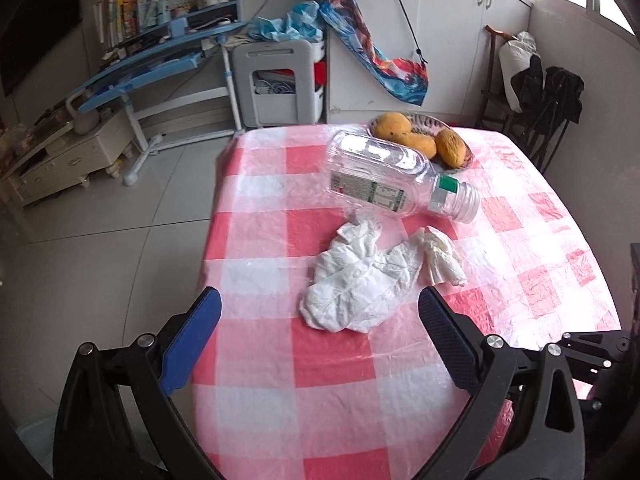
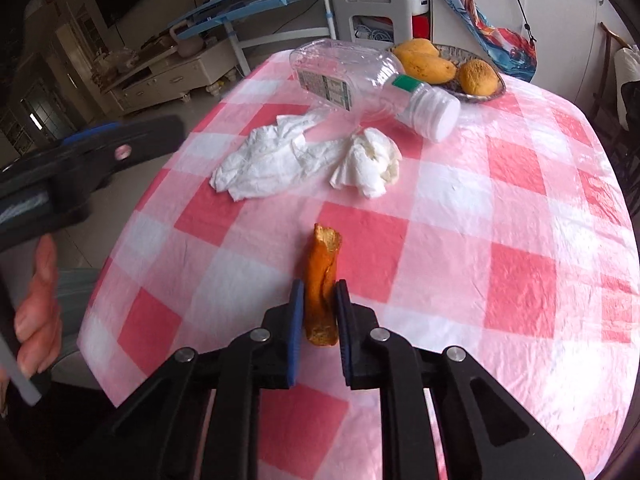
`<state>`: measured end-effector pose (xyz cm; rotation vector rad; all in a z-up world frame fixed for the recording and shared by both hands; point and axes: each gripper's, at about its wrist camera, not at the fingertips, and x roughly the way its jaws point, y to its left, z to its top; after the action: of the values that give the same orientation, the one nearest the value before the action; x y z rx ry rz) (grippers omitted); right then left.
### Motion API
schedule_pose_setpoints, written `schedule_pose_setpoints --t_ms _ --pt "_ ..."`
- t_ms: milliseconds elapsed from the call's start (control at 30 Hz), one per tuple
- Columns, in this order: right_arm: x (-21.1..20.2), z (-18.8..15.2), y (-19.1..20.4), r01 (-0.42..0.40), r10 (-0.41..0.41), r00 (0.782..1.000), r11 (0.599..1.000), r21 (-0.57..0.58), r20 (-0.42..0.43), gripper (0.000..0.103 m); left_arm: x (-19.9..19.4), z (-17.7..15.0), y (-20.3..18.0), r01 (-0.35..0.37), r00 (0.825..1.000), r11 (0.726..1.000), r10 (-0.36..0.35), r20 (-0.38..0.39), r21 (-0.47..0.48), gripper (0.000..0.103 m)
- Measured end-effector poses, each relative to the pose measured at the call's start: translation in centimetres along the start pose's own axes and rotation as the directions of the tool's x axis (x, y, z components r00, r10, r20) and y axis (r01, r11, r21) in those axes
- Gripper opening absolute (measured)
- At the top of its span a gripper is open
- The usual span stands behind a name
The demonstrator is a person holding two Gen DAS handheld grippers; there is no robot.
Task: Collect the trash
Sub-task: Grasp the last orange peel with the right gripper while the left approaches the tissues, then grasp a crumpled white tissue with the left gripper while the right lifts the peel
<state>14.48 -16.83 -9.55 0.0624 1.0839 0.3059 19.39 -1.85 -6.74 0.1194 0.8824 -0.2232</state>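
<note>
A table (image 2: 500,200) under a pink-and-white checked plastic cloth carries an empty clear bottle (image 2: 360,84) on its side at twelve o'clock, a dish (image 2: 486,94) of mangoes (image 2: 430,66) behind it, two crumpled white tissues (image 2: 272,158) mid-table, and what seems an orange peel strip (image 2: 322,280) at six o'clock.

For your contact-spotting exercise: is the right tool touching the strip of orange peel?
Touching. In the right wrist view, the right tool has both pads pressed against the sides of the orange peel, which stands on edge between them with no visible gap.
</note>
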Motion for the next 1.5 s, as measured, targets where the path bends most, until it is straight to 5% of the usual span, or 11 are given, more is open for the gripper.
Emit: schedule_pose_setpoints --t_ms 433,533,633,800,1333,1500 --pt "-0.8 -1.7 -2.7 -0.12 0.117 0.992 0.985 0.12 0.039 0.017 6.2 0.0 -2.5 0.034 0.996 0.998 -0.03 -0.079 0.053 0.094" --pt "-0.8 -1.7 -2.7 -0.13 0.126 0.991 0.984 0.125 0.041 0.017 6.9 -0.1 -2.6 0.034 0.995 0.998 -0.028 -0.094 0.06 0.086" --pt "-0.7 -1.7 -2.7 -0.131 0.127 0.991 0.983 0.125 0.043 0.017 7.1 -0.2 -2.8 0.03 0.996 0.997 -0.024 -0.087 0.07 0.069" --pt "-0.7 -1.8 -3.0 -0.135 0.129 0.99 0.982 0.133 0.053 0.017 6.0 -0.1 -3.1 0.066 0.993 0.996 -0.06 -0.099 0.065 0.015" --pt "-2.9 -4.3 -2.9 -0.257 0.221 0.96 0.939 0.227 0.173 0.017 -5.8 -2.5 0.1 0.105 0.993 0.991 -0.101 0.057 -0.082 0.011" --pt "-3.1 -4.8 -2.0 -0.194 0.161 0.972 0.962 0.191 0.172 0.023 -9.0 -5.0 0.4 0.113 0.99 0.985 -0.102 0.092 -0.128 0.011"
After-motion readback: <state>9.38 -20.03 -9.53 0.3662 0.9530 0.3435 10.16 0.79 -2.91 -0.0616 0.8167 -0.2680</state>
